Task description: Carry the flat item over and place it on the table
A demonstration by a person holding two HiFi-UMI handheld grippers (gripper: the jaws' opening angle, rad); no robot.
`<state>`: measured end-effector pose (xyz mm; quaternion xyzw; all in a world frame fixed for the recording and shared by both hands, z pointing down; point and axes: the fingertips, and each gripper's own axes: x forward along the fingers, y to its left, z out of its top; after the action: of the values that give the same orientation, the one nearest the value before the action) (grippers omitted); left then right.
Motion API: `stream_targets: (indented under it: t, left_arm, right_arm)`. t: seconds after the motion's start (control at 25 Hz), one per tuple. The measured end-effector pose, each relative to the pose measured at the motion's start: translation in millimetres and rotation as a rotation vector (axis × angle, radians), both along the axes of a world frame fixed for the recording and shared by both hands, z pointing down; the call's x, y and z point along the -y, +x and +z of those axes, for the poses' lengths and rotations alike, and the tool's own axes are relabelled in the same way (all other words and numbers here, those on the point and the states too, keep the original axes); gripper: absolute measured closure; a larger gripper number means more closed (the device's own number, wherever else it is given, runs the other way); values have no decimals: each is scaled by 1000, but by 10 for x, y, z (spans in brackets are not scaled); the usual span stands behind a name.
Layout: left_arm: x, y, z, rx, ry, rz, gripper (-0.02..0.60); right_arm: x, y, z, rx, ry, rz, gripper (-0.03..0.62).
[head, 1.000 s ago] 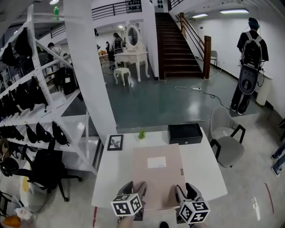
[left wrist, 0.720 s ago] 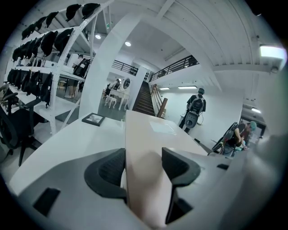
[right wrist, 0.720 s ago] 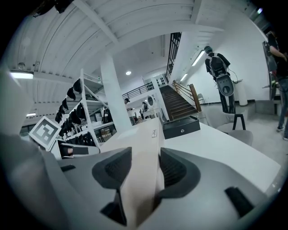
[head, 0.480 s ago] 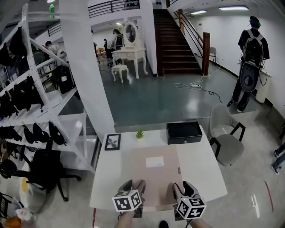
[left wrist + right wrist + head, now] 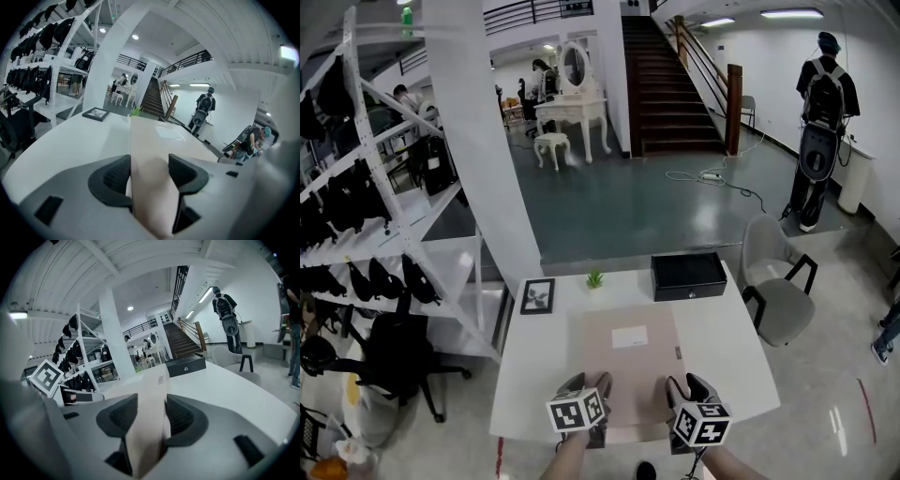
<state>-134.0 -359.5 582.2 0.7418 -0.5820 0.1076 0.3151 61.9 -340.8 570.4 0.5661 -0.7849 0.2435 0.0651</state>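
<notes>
A flat beige item (image 5: pixel 630 361) with a white label lies along the middle of the white table (image 5: pixel 722 347). Its near edge sits between the jaws of both grippers. At the near left corner my left gripper (image 5: pixel 586 382) is shut on it. My right gripper (image 5: pixel 687 386) is shut on the near right corner. In the left gripper view the item (image 5: pixel 154 140) runs from between the pads (image 5: pixel 117 176) away across the table. The right gripper view shows the same sheet (image 5: pixel 152 390) pinched between its pads (image 5: pixel 180 416), with the left gripper's marker cube at the left.
A black box (image 5: pixel 687 275), a small green plant (image 5: pixel 595 278) and a picture frame (image 5: pixel 537 295) stand along the table's far edge. A grey chair (image 5: pixel 773 295) is at the right. White shelving (image 5: pixel 375 234) and a pillar (image 5: pixel 483 141) stand to the left. A person (image 5: pixel 821 122) stands far right.
Both grippers have edged a little forward over the table's near edge, still holding the item. The item lies in about the same place on the table.
</notes>
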Motion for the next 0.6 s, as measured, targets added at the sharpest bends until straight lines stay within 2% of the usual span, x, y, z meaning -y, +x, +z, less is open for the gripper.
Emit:
stream_targets:
  t: [0.6]
  left_arm:
    - [209,21,277,28,-67,9,328]
  right_arm:
    - [198,40,319,20,-88,24,416]
